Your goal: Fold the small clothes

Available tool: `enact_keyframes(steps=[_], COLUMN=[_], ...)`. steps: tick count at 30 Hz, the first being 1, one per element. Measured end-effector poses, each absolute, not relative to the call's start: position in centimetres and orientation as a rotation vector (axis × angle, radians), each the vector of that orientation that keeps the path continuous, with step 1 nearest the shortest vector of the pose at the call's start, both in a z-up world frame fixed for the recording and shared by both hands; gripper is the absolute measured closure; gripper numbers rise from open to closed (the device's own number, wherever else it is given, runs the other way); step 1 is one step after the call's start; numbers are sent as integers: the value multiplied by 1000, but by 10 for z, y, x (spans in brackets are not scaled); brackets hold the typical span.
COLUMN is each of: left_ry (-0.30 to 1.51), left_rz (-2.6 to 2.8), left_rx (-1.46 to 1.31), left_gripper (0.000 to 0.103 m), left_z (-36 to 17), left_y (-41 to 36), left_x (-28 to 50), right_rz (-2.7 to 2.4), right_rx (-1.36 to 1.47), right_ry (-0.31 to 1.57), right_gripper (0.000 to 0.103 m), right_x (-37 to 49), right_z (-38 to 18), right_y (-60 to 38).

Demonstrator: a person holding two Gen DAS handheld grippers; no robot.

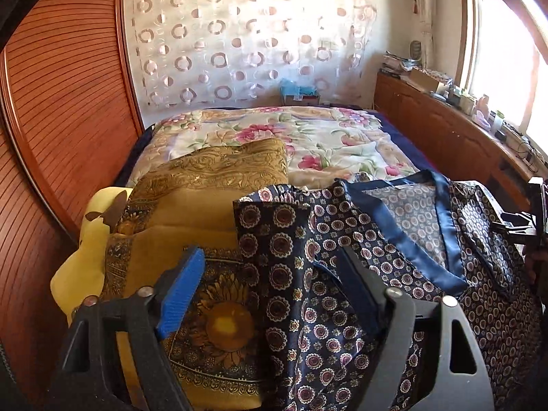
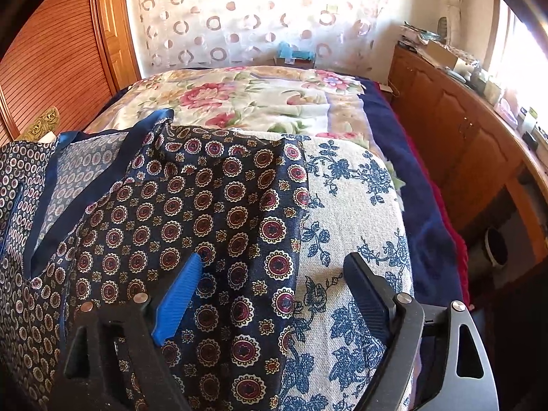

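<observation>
Bed [image 1: 404,144], dark blue base cover, fills the room's middle in both views. Floral quilt [image 1: 274,133] spread over its far half, toward 12 o'clock.

Wooden wardrobe [image 1: 61,109] runs along 9 o'clock; low wooden cabinet [image 1: 445,130] along 3 o'clock, its top cluttered under the window [image 1: 507,75]. Circle-patterned curtain [image 1: 246,34] on the far wall.

Gold blanket [image 1: 205,205] with a sunflower print, folded, at 9 to 10 o'clock of the left wrist view; a yellow cushion [image 1: 82,260] just beside it at 9 o'clock. Blue-flowered white cloth [image 2: 349,226] covers the near bed at 4 to 5 o'clock in the right wrist view.

Shirt [image 1: 342,274]: navy, medallion print, plain blue collar band. Lies open on the near end of the bed, collar toward 1 o'clock in the left wrist view. Its one side overlaps the gold blanket; the other side lies over the blue-flowered cloth, seen in the right wrist view.

Left gripper [image 1: 270,274]: released, jaws wide apart, over the shirt's left side near its edge, holding nothing.

Right gripper [image 2: 274,274]: released, jaws wide apart, straddling the shirt's right edge, blue finger over the shirt, black finger over the flowered cloth.
</observation>
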State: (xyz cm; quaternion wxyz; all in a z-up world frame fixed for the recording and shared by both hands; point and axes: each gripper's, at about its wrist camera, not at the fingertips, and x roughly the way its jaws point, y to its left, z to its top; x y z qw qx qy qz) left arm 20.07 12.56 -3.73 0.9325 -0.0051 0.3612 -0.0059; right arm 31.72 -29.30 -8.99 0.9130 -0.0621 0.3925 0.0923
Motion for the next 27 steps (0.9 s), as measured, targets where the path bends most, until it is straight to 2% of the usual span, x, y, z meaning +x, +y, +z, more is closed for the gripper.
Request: enact_keyframes(steps=[6,9,10,11,12,15,20,27], left_ry=[782,809,812,809,792,734,665,701], left_rz=[-42,-37,-36,-40,-57,-67,3,36], left_rx=[25,45,52,59,60,62,31,2], left_gripper=[31,40,48,66,78,91,95,95], left_z=[-53,-62,-63,-63,-61,-49,-29,-39], left_y=[110,107,106,106,106,105,127,141], left_x=[217,226,227,227,225,217,214,219], right_rz=[190,191,191,191,191,191,191,191], right_rx=[-129,-129,-129,-130,-130,-130,-130,-131], right_ry=[808,808,808,808,808,808,808,808], right_gripper=[17,17,17,17,17,17,16,16], right_x=[317,317,317,317,317,317,317,317], right_z=[-90,-90,-90,-90,-90,-90,-90,-90], right_y=[-293,-293,-293,-293,-293,-293,-293,-293])
